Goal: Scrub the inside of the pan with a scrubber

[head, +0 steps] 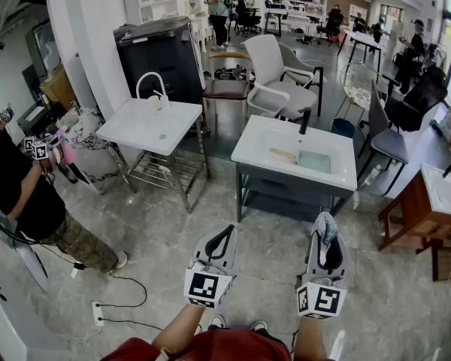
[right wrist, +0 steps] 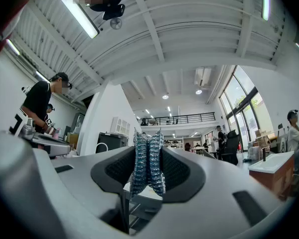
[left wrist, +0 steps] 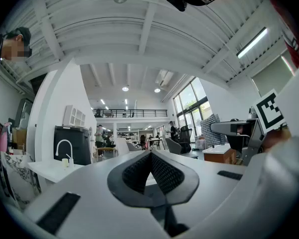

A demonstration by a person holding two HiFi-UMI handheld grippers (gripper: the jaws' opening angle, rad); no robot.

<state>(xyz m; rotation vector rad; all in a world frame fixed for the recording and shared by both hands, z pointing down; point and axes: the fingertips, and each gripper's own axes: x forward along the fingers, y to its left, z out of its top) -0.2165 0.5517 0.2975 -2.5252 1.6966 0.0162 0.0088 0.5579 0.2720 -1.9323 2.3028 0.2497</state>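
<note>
Big open hall, grey marbled floor (head: 173, 224), white ribbed ceiling, glass wall far right. Several washbasin stands dotted about.

My right hand-held gripper (head: 327, 243) (right wrist: 147, 148): held low in front of me, jaws clamped on the scrubber (head: 325, 224) (right wrist: 142, 168). It is a blue-silver mesh pad, folded and pinched between the two dark ribbed pads, its top edge sticking out above them. Marker cube (head: 318, 300) sits on the near end.

My left hand-held gripper (head: 224, 239) (left wrist: 150, 158): level with the right one, to its left and well apart from it. Jaws brought together at the tips, nothing between them. Its marker cube (head: 204, 286) faces up.

Both are over bare floor, short of any surface.

Ahead, nearest: white washbasin surface (head: 255, 145) on a dark frame, with a black faucet (head: 306, 120) at the back edge. A tan item (head: 283, 155) lies in the basin; cannot tell what it is.

Left of that: a second white washbasin (head: 135, 130) on a metal rack, with a white arched faucet (head: 152, 85).

Far right: wooden stand (head: 406, 216) with a white top.

Behind the basins: dark cabinet (head: 161, 55), white chair (head: 274, 74).

Left edge: a person in a black shirt (head: 7, 179).

On the floor near my feet: power strip (head: 98, 314) with a cable trailing.
</note>
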